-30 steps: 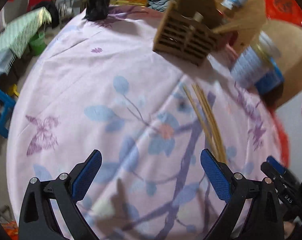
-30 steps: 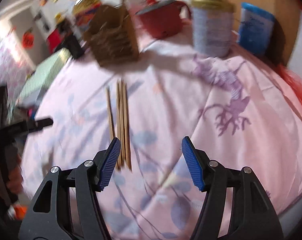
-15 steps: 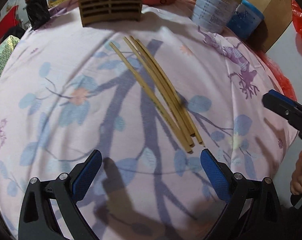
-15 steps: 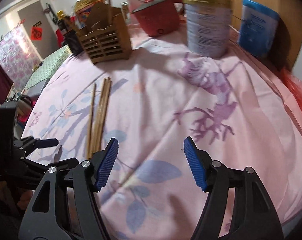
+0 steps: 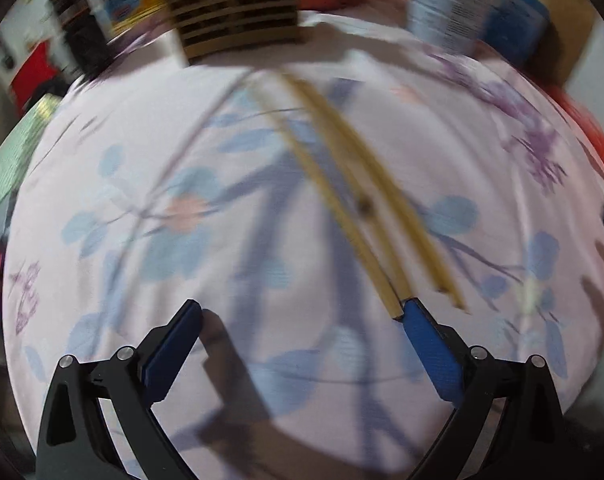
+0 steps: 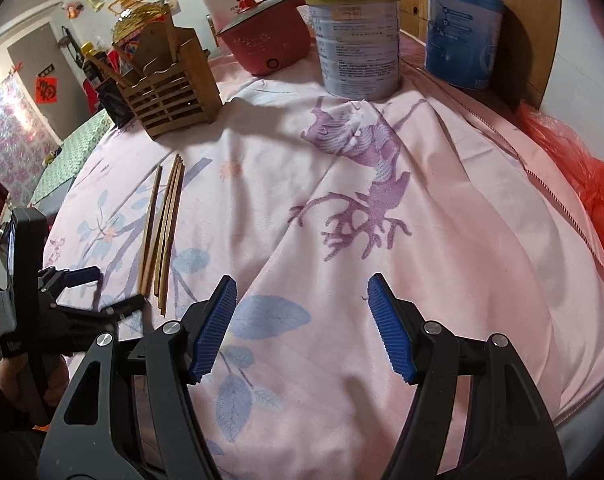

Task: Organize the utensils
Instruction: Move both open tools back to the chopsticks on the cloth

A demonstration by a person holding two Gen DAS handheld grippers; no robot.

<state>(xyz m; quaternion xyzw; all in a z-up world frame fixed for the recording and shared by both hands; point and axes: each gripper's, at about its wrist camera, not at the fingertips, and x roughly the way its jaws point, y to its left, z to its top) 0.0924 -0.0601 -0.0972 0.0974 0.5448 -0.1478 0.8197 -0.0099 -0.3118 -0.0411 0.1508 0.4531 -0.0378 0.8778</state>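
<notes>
A bundle of wooden chopsticks (image 6: 164,224) is seen lying flat on a pink flowered cloth (image 6: 442,248), in front of the slatted wooden holder (image 6: 170,92), which is taken here as the landmark. The chopsticks are pointed lengthwise toward the holder, with a gap of bare cloth between their far ends and its base. The left gripper (image 5: 302,312) is held at the ends of the chopsticks farthest from the holder; its jaws are spread wide, with only cloth between them, and the near tip of one chopstick appears just at the end of one blue finger, though contact cannot be told through the blur. The right gripper (image 6: 302,296) is held over bare cloth, farther from the holder and to the side of the chopsticks, its jaws also apart and empty. Beside the holder a red pot (image 6: 270,44), a tall tin (image 6: 358,40) and a blue tub (image 6: 462,36) are stood.
</notes>
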